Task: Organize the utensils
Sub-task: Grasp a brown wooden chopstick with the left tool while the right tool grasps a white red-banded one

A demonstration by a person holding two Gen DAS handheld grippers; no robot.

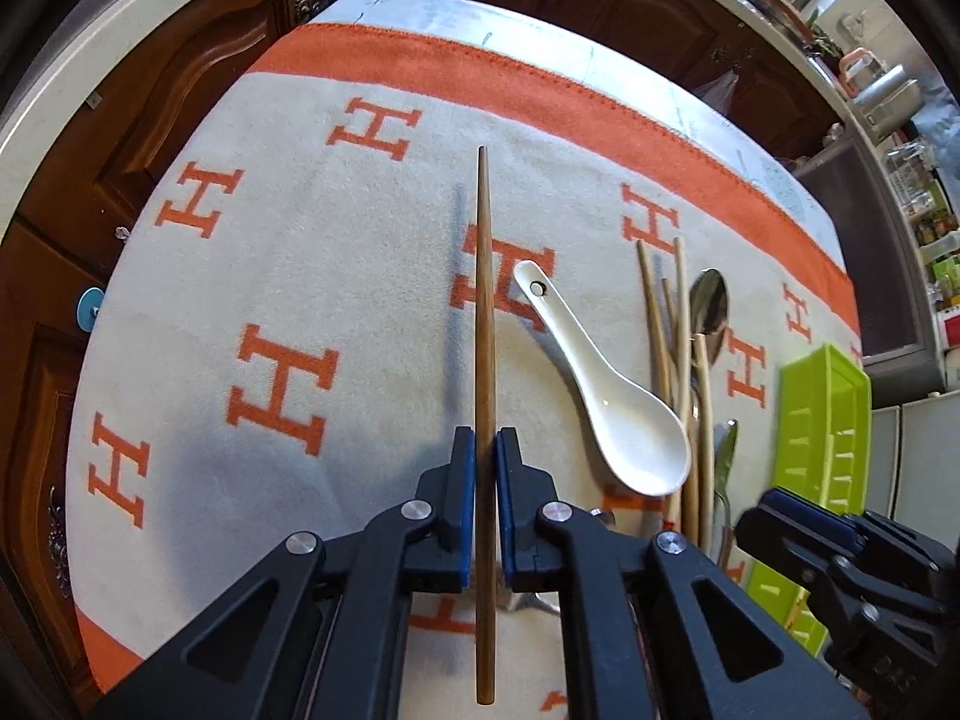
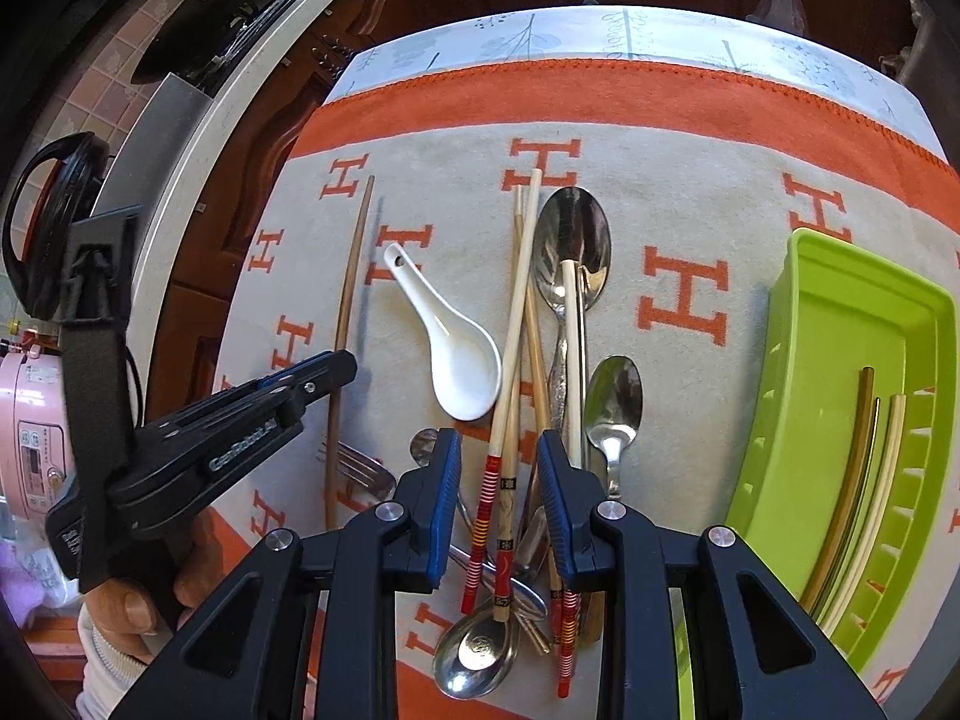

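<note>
Left tool point(image 1: 485, 450) grips a brown chopstick point(image 1: 485, 312); right tool point(image 2: 499, 456), part-open, empty, above the H-patterned blanket point(image 2: 684, 192).

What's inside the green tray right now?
In the green tray lie three chopsticks, one dark, two pale, side by side along its slotted side. Their lower ends and the tray's near end run under the right claw, unseen.

Desk point(image 2: 750, 36) under an orange-bordered cloth point(image 2: 690, 102); on the cloth, a white ceramic spoon point(image 2: 450, 354), metal spoons point(image 2: 573, 246), a fork point(image 2: 360, 471), light chopsticks point(image 2: 516, 306), a green tray point(image 2: 798, 312).
</note>
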